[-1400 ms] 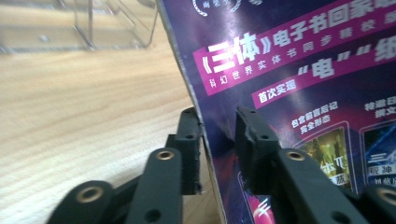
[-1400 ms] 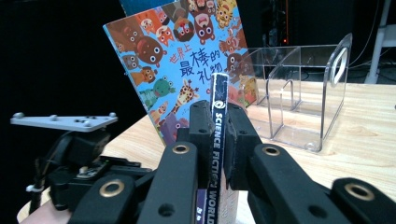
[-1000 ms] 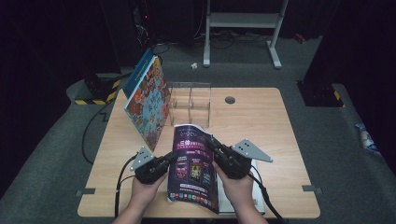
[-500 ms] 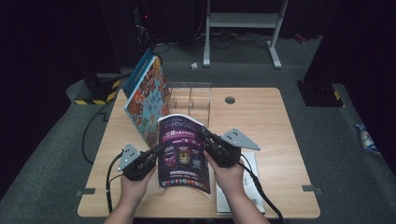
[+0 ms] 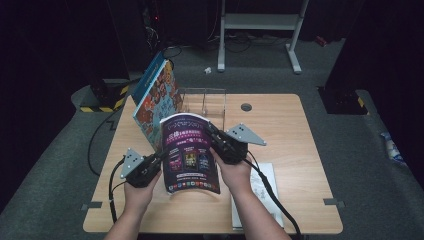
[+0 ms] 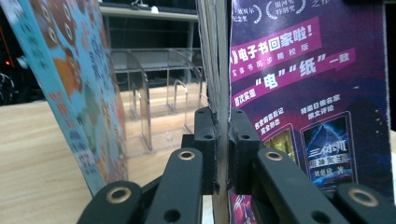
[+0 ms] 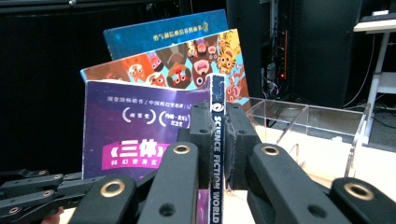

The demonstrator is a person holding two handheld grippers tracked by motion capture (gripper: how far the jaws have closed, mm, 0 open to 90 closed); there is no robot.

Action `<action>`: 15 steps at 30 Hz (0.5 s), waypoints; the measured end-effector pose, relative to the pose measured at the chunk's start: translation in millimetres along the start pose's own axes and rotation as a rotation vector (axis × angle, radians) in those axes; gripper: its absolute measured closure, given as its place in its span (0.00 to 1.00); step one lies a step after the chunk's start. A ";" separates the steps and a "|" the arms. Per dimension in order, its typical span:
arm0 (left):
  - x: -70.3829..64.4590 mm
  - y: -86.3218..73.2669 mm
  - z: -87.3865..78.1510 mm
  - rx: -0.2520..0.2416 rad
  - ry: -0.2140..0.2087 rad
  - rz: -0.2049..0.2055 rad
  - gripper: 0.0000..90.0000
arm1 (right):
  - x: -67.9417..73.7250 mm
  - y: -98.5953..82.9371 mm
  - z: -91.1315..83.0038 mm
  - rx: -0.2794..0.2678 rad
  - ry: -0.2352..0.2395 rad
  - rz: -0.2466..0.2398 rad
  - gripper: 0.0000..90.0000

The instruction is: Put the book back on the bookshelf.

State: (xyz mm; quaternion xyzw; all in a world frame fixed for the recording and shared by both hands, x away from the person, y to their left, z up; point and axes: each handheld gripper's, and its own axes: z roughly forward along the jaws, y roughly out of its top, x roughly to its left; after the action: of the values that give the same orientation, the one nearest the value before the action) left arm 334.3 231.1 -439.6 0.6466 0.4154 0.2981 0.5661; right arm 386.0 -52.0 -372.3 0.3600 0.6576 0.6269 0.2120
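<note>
You're holding the purple magazine (image 5: 189, 152) up off the table (image 5: 295, 130) over its near-middle, one gripper on each side edge. Left gripper (image 5: 156, 161) is closed on the open page edge; in the left gripper view its jaws are pinched tight on the page stack (image 6: 217, 93). Right gripper (image 5: 214, 139) is clamped on the spine; in the right gripper view the jaws are squeezing the strip printed "SCIENCE FICTION WORLD" (image 7: 217, 154).

Orientation: the cover is facing you and up toward the high camera, top edge tipped away toward the clear acrylic rack (image 5: 204, 102) at the far-middle of the table, bottom edge toward your near edge. Long axis is running near-to-far, rising as it goes.

Risks, as I'm judging them:
- The cover is bowing between the two grips. Pushing the grippers closer together would likely buckle or crease it.
- The left grip is sitting right at the loose page edge, so pages could fan or slip out if you tilt hard.
- The colourful picture book (image 5: 156, 102) is leaning at the rack's left end, just beyond the magazine's top-left corner. Swinging the top edge that way could knock it over.
- The rack dividers are thin, and a bent magazine may catch on one.

A white booklet (image 5: 260, 192) is lying flat near the near-right edge, under your right forearm.
</note>
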 end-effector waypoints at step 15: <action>-3.4 -9.7 4.7 -0.017 0.010 0.047 0.94 | -8.7 -12.1 5.2 -0.026 -0.022 -0.051 0.93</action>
State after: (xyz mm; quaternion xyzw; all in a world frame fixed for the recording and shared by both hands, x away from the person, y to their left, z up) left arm 334.8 226.0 -449.7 0.6500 0.4004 0.3181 0.5621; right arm 392.9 -54.4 -386.2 0.3471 0.6560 0.6258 0.2400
